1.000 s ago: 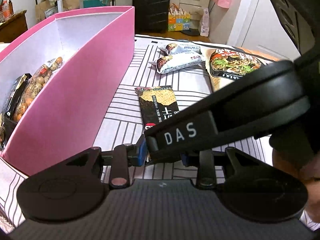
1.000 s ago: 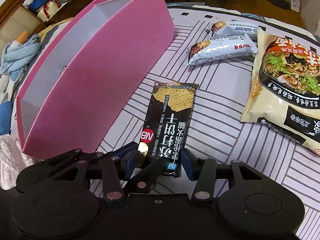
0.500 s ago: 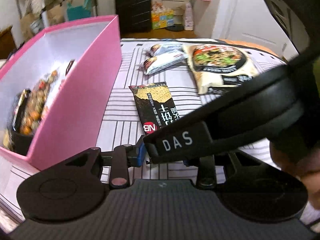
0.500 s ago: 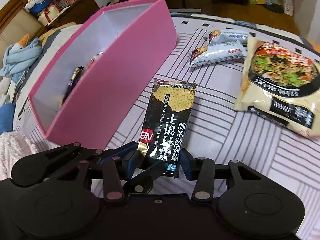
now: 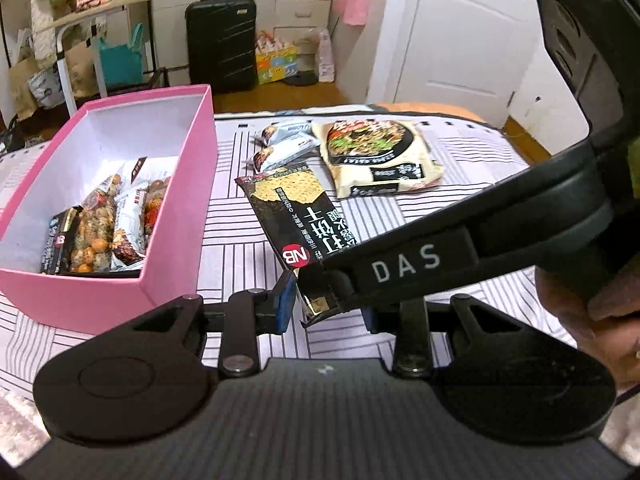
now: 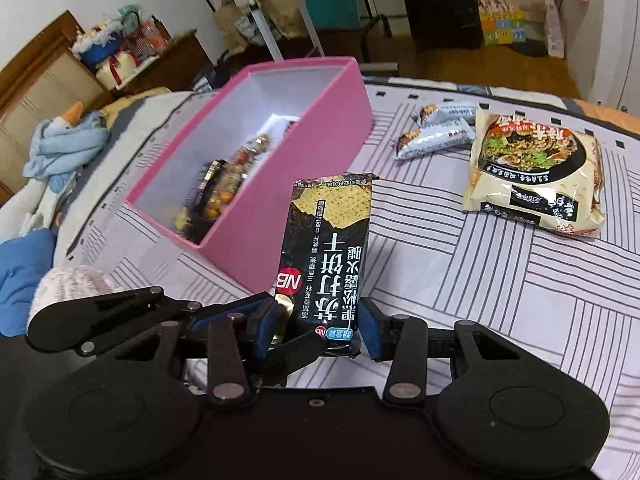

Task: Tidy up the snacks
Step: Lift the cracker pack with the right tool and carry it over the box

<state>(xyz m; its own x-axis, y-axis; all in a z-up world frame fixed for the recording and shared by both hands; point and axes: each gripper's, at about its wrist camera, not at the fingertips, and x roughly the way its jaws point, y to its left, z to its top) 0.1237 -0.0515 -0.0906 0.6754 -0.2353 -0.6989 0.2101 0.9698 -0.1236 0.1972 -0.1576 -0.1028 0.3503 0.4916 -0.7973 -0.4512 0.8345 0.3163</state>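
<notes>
A black cracker packet (image 6: 326, 256) is held up off the striped cloth by my right gripper (image 6: 318, 334), which is shut on its near end. It also shows in the left wrist view (image 5: 298, 226). My left gripper (image 5: 326, 308) sits just behind, its jaws apart, with the right gripper's arm crossing between them. The pink box (image 5: 176, 216) stands to the left with several snack packets (image 5: 100, 236) inside; it also shows in the right wrist view (image 6: 320, 148).
Two small grey snack bars (image 6: 438, 132) and a large noodle packet (image 6: 534, 170) lie on the cloth at the far right. A black suitcase (image 5: 222, 44) and bags stand on the floor beyond. A blue plush toy (image 6: 64, 140) lies at the left.
Both grippers have risen. The cracker packet has come up off the cloth in the right gripper. The inside of the pink box now shows.
</notes>
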